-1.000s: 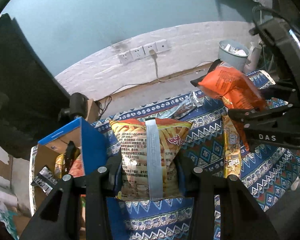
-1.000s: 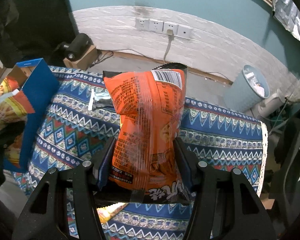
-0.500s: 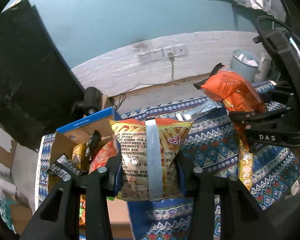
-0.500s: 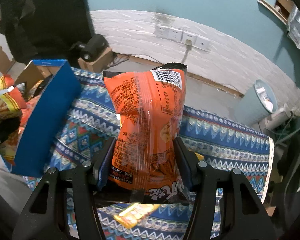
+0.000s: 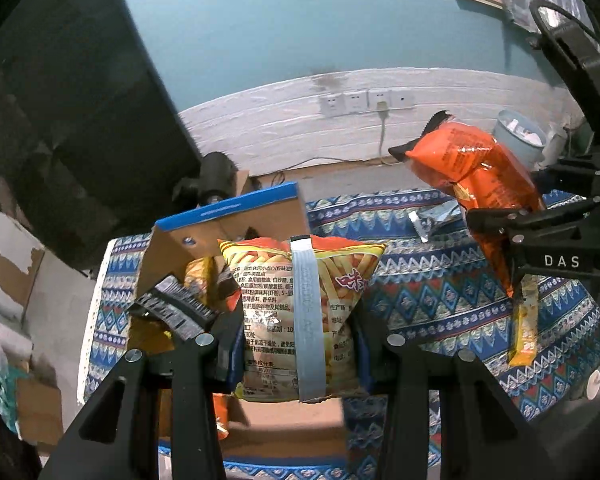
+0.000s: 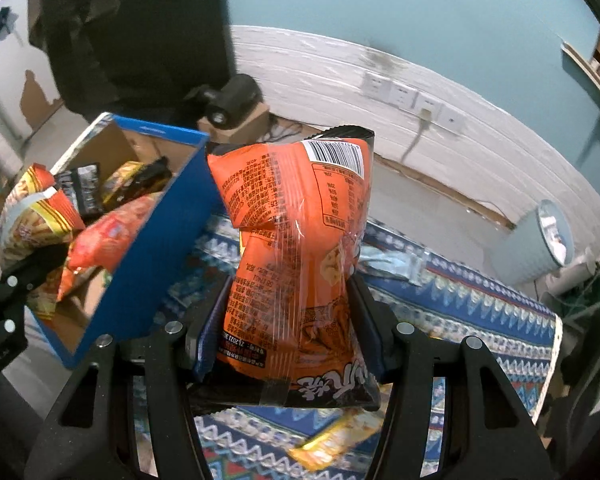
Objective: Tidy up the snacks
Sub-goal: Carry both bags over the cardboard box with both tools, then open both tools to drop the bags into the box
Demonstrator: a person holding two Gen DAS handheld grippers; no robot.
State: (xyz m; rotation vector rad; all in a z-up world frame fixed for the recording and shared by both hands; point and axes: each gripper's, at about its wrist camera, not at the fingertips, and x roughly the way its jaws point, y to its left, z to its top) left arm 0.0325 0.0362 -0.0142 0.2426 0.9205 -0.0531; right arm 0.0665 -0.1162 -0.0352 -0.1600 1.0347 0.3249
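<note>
Snacks are in both of my grippers at this moment. My left gripper pinches a yellow fries bag by its lower half, one finger on each side, and the bag stands upright with its back seam toward the camera. It hangs over the open blue cardboard box, in which I see a black packet, a yellow packet and a red packet already lying. In the right wrist view the same fries bag appears at the left edge, above the box opening. My right gripper is closed on an orange chips bag, which is squeezed at its waist and held upright, barcode at the top. This bag is just beside the blue outer wall of the box, to the right of it, and I cannot tell if it touches the wall. Under both grippers is a table with a blue patterned cloth. On the cloth lie a silver wrapper behind the orange bag and a long yellow packet near the front. Behind the table I see a white wall with sockets and a pale blue waste bin on the floor at the right.
</note>
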